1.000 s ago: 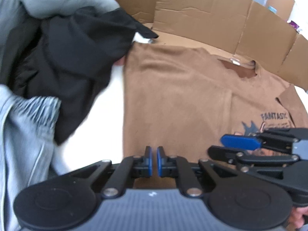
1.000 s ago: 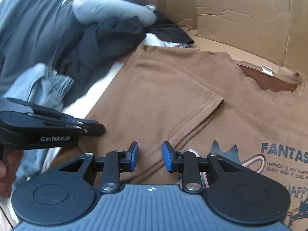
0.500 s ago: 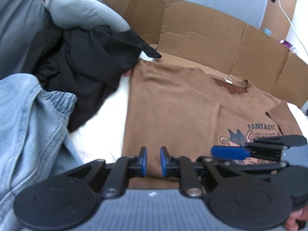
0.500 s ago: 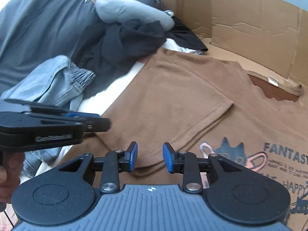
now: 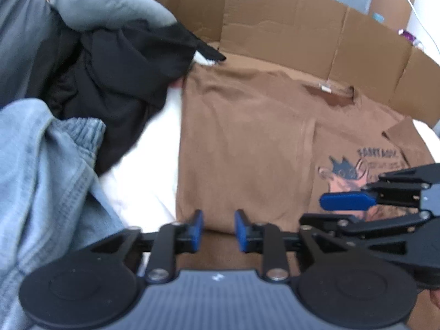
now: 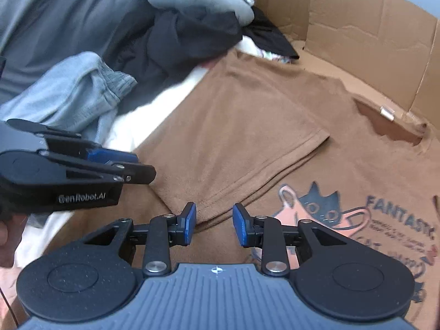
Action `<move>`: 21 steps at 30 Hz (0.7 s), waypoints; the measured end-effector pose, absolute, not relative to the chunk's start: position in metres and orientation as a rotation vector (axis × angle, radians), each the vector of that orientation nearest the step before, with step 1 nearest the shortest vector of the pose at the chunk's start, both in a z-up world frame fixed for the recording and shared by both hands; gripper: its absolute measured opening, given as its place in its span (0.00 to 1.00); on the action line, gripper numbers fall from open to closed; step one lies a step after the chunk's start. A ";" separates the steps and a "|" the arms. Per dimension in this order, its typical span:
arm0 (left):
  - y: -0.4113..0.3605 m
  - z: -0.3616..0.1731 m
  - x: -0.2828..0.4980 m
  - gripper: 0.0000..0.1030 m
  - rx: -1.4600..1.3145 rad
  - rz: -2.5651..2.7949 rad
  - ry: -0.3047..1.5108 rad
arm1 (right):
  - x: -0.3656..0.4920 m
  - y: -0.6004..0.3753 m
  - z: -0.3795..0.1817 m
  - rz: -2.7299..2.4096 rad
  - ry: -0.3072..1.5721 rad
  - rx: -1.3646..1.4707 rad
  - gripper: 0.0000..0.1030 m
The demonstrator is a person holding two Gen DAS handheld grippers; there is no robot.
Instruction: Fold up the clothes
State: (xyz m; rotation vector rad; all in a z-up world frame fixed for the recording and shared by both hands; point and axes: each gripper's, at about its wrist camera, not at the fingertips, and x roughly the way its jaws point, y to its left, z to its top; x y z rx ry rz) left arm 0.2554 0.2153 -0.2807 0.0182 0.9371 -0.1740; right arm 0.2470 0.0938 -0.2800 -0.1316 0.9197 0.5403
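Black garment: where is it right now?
In both wrist views the black garment lies bunched at upper left, between the grey cushion and the denim piece, just left of the brown T-shirt.

Brown T-shirt [image 5: 247,143] spread flat, left hand-held gripper [image 5: 218,229] parted above hem

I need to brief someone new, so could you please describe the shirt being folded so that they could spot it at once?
Look inside the cardboard walls, beside the heap of dark and denim clothes. The brown T-shirt lies flat there, one side folded over. It alone is spread out, with a cat print and the word FANTASTIC.
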 end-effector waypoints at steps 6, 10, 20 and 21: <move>0.214 -0.236 0.249 0.67 0.053 -0.170 0.951 | 0.233 0.064 -0.233 0.558 0.957 -0.101 0.51; 0.216 -0.198 0.246 0.80 0.067 -0.187 0.960 | 0.221 0.037 -0.186 0.545 0.933 -0.089 0.78; 0.221 -0.099 0.225 0.96 0.094 -0.192 0.961 | 0.187 -0.051 -0.092 0.375 0.953 0.006 0.94; 0.221 -0.090 0.222 0.96 0.098 -0.190 0.956 | 0.183 -0.062 -0.085 0.355 0.951 0.018 0.95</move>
